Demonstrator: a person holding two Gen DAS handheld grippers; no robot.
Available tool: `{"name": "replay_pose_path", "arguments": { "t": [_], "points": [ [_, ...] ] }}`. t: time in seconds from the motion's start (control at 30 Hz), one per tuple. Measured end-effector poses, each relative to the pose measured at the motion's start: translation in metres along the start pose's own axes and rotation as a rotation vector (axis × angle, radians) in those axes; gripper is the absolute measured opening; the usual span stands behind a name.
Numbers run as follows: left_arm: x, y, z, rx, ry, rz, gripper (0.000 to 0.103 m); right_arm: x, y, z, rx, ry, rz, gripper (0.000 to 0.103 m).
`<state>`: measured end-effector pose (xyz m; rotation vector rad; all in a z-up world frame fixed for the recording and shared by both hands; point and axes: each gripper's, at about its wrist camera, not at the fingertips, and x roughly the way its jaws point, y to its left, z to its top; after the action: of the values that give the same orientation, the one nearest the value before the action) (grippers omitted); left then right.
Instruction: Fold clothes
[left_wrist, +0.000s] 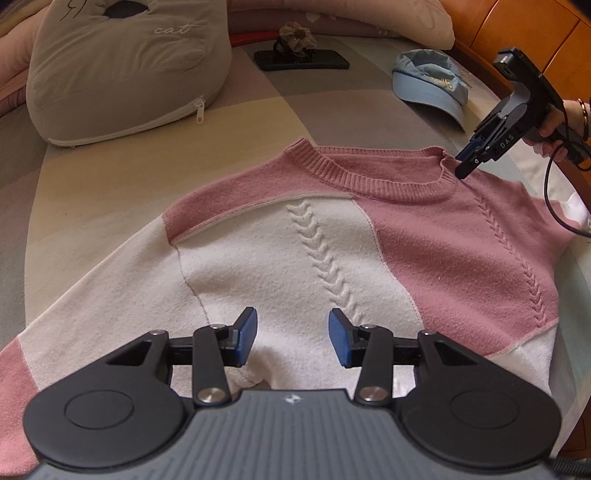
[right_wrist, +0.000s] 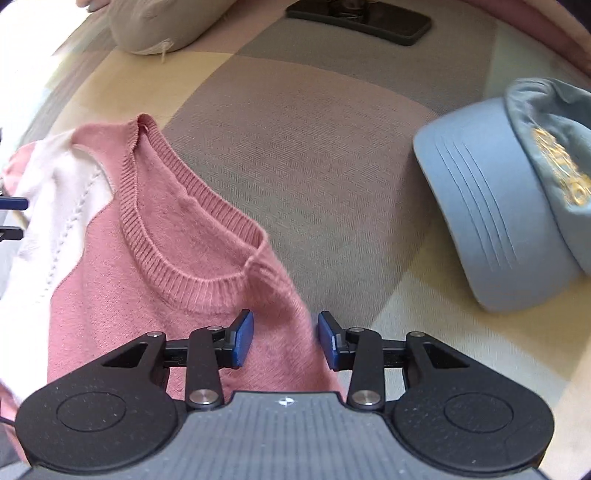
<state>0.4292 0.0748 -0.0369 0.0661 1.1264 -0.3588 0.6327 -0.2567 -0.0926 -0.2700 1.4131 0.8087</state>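
Sweater (left_wrist: 295, 240) under parted jaws of both grippers, ungripped.

We count 1 sweater (left_wrist: 295, 240), 1 cap (right_wrist: 517, 192), 1 phone (left_wrist: 301, 60), 1 pillow (left_wrist: 122, 70), 2 grippers: left (left_wrist: 292, 338), right (right_wrist: 285, 339).

Both tongs (left_wrist: 292, 338) (right_wrist: 285, 339) are black with blue pads and silver screws; "DAS" marks one; a bracelet (left_wrist: 583, 110) circles the wrist.

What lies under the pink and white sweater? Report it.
The sweater lies flat on a checked bedcover, which shows around its collar and sleeves. Whatever sits beneath its body is covered.
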Motion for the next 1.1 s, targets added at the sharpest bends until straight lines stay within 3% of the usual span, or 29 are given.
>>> {"name": "replay_pose_path", "arguments": {
  "t": [0.13, 0.23, 0.37, 0.53, 0.57, 0.63, 0.67, 0.73, 0.83, 0.9, 1.03, 1.1],
  "points": [
    [0.010, -0.012, 0.012, 0.012, 0.004, -0.014, 0.043, 0.002, -0.042, 0.012, 0.103, 0.094, 0.235, 0.049],
    [0.016, -0.019, 0.017, 0.026, 0.007, -0.021, 0.043, 0.004, -0.065, -0.006, 0.192, 0.155, 0.374, 0.049],
    [0.023, -0.024, 0.023, 0.034, 0.017, -0.029, 0.043, 0.007, -0.080, -0.026, 0.277, 0.110, 0.483, 0.049],
    [0.033, -0.034, 0.035, 0.065, 0.028, -0.047, 0.043, 0.021, -0.065, -0.006, 0.238, 0.059, 0.556, 0.048],
    [0.034, -0.035, 0.038, 0.076, 0.029, -0.050, 0.043, 0.022, -0.061, -0.004, 0.217, 0.060, 0.557, 0.047],
    [0.035, -0.034, 0.038, 0.068, 0.026, -0.051, 0.044, 0.021, -0.059, -0.008, 0.211, 0.062, 0.518, 0.028],
    [0.035, -0.034, 0.038, 0.065, 0.025, -0.051, 0.044, 0.021, -0.060, -0.012, 0.222, 0.061, 0.497, 0.011],
    [0.037, -0.033, 0.039, 0.057, 0.022, -0.052, 0.043, 0.018, -0.062, -0.022, 0.250, 0.019, 0.470, 0.009],
    [0.037, -0.031, 0.036, 0.032, 0.021, -0.060, 0.043, 0.000, -0.029, -0.017, 0.126, -0.052, 0.306, 0.011],
    [0.036, -0.033, 0.035, 0.036, 0.024, -0.062, 0.043, -0.011, -0.026, -0.010, 0.101, -0.098, 0.246, 0.011],
    [0.031, -0.034, 0.034, 0.042, 0.012, -0.054, 0.043, -0.027, -0.043, 0.009, 0.141, -0.165, 0.198, 0.011],
    [0.028, -0.035, 0.033, 0.044, 0.006, -0.049, 0.043, -0.024, -0.045, 0.016, 0.158, -0.153, 0.185, 0.011]
  ]
}}
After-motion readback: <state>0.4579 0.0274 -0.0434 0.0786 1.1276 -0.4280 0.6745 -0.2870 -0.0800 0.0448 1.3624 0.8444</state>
